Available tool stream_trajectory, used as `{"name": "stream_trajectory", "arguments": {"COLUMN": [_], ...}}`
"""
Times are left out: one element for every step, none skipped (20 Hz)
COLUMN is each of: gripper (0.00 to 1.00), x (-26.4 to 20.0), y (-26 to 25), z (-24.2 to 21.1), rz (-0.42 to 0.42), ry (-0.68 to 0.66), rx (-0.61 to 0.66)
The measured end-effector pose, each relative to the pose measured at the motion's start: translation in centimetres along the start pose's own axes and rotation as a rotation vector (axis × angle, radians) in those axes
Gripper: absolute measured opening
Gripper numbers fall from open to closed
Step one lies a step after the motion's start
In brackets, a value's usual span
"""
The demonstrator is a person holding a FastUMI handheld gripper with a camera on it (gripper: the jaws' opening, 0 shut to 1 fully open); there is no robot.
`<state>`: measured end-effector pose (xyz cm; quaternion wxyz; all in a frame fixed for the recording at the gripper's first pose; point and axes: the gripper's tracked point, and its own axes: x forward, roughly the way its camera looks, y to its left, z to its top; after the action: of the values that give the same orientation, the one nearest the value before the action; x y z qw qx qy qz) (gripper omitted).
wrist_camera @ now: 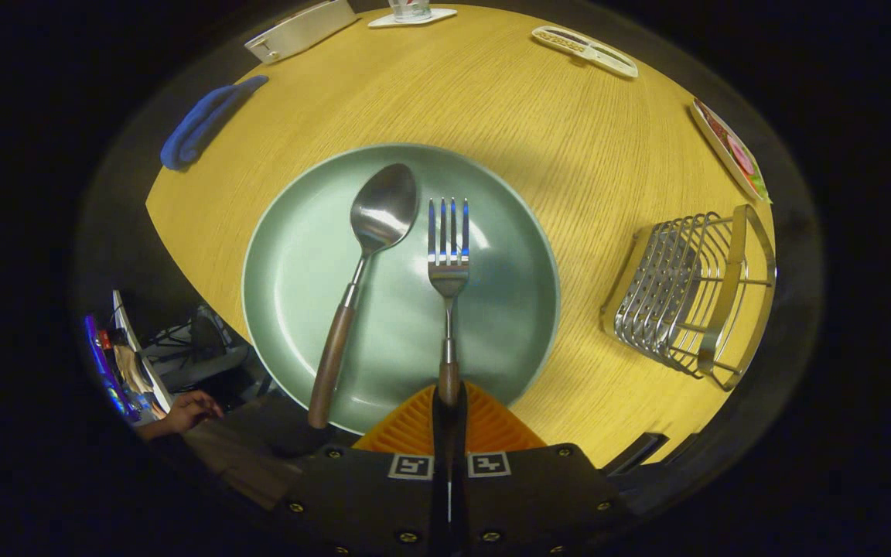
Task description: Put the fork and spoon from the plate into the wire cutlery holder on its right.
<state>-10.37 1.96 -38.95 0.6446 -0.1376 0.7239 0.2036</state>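
The hand-held gripper (449,402) is clenched on the wooden handle of the fork (448,263), which lies on the plate (291,255) beside the spoon (360,278). The wire cutlery holder (685,294) stands on the table (554,139) to the plate's right.

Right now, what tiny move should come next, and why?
Probably lift the fork straight up a little. The hand-held gripper looks shut on its handle end, but the fork seems to lie on the plate beside the spoon. The wire holder stands to the right.
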Motion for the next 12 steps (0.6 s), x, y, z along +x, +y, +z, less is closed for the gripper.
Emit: {"name": "stream_trajectory", "arguments": {"gripper": [0.02, 0.02, 0.02, 0.02, 0.02, 0.02, 0.02, 0.02, 0.02, 0.02, 0.02, 0.02], "x": [-0.3, -0.5, -1.0, -1.4, -2.0, -2.7, -3.4, -4.0, -4.7, -5.5, -6.2, -7.0], "y": [-0.2, -0.4, -0.6, -0.7, -1.1, -1.6, -1.9, -1.8, -1.8, -2.0, -2.3, -2.5], "z": [0.4, 0.2, 0.2, 0.0, 0.0, -0.1, -0.3, -0.7, -0.9, -0.9, -0.9, -1.1], "rz": [0.009, 0.010, 0.018, 0.022, 0.006, -0.018, -0.026, -0.019, -0.010, -0.011, -0.020, -0.025], "ry": [-0.009, -0.007, 0.002, 0.005, 0.005, 0.002, 0.016, 0.022, 0.034, 0.034, 0.036, 0.050], "rx": [0.001, 0.010, 0.004, -0.012, -0.043, -0.075, -0.106, -0.122, -0.138, -0.151, -0.166, -0.182]}}
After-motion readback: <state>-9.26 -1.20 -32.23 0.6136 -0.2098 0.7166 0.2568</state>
